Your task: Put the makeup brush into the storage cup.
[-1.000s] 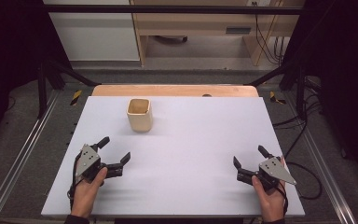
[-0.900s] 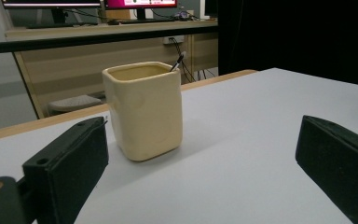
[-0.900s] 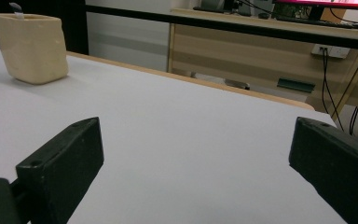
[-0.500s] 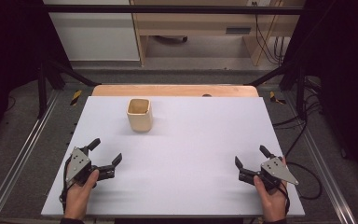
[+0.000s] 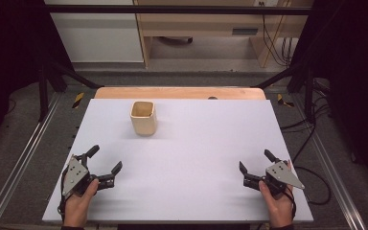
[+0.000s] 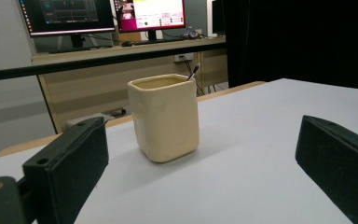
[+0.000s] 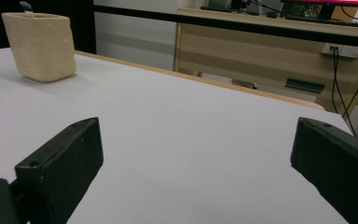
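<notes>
A cream square cup (image 5: 143, 117) stands upright on the white table (image 5: 196, 153), left of centre toward the far edge. It rises ahead between my left jaws in the left gripper view, cup (image 6: 164, 116), and sits far off at the upper left in the right gripper view, cup (image 7: 41, 46). My left gripper (image 5: 104, 160) rests open near the front left corner, held by a hand, well short of the cup. My right gripper (image 5: 256, 161) is open near the front right corner. Nothing lies between either pair of jaws.
A wooden strip (image 5: 179, 93) runs along the table's far edge. Metal frame rails (image 5: 21, 158) flank the table, with cables (image 5: 311, 175) on the floor at the right. A wooden desk (image 6: 121, 79) with monitors (image 6: 107, 14) stands beyond the table.
My left gripper has drawn back toward the front left corner. The right gripper has barely shifted. The cup has stayed put.
</notes>
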